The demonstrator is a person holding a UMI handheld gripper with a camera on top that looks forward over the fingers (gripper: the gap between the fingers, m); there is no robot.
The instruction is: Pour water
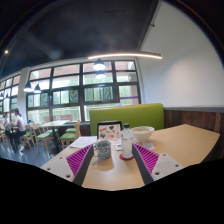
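I am holding my gripper (112, 163) level above a wooden table (185, 140), fingers spread wide, pinching nothing. The purple pads (76, 161) are facing each other across an open gap.

Beyond the fingertips, at about 12 o'clock, two vessels are standing on the table: a patterned cup (102, 149) slightly to 11 o'clock, and a clear bottle (126, 143) slightly to 1 o'clock. They are near each other; whether they touch, I cannot tell. A white bowl (142, 133) is sitting farther back at 1 o'clock, in front of a green bench (130, 115).

Judgement: I am at the approach stage; nothing is gripped and no pouring has begun. The bottle looks like the water source and the cup the receiver, though contents are not visible.

To do this well: I should be steering toward 1 o'clock, centring the bottle in the gap, keeping fingers clear of the cup, then closing on the bottle's body low enough that it does not tip, before lifting and tilting toward 11 o'clock.
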